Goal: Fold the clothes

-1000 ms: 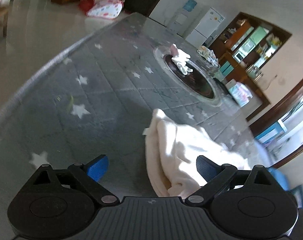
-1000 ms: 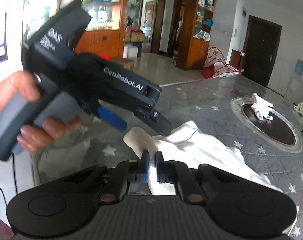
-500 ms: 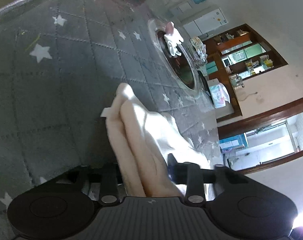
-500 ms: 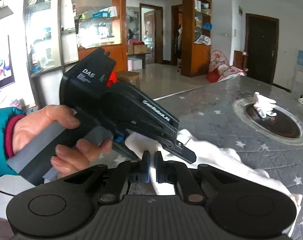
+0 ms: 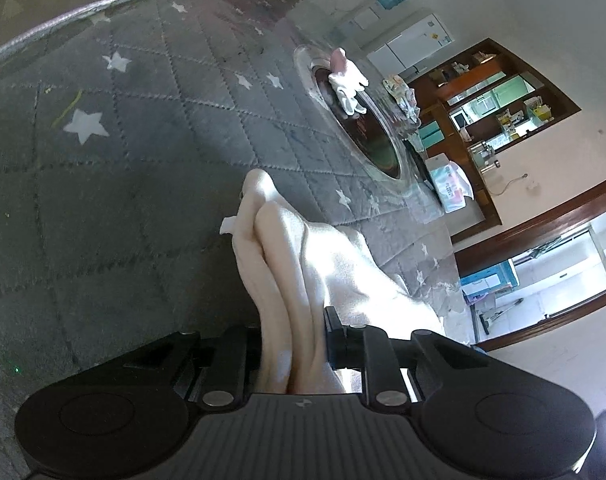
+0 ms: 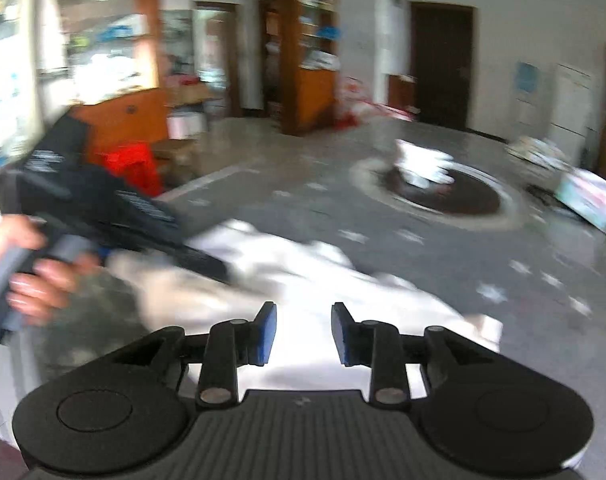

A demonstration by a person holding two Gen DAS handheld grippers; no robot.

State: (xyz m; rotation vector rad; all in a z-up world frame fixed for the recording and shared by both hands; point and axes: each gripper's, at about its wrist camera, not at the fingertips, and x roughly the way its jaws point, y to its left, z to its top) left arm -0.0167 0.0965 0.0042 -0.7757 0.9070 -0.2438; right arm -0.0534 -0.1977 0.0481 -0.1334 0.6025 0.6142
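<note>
Around: a grey quilted surface (image 5: 151,184) with white stars; far back a white fridge (image 5: 413,46) and wooden shelves (image 5: 499,100).
Round recess: a dark round recess (image 5: 377,140) in the surface, with white gloves (image 5: 349,86) lying at its edge.
Cloth: a cream cloth (image 5: 299,264) lies bunched on the surface, near the front edge.
Left gripper: the left gripper (image 5: 293,340) is clamped on a thick fold of the cloth.
Right gripper: the right gripper (image 6: 303,334) has its blue pads (image 6: 266,334) apart, just above the cloth (image 6: 303,276); this view is blurred.
Hand: a hand (image 6: 35,276) holds the left gripper's handle.
</note>
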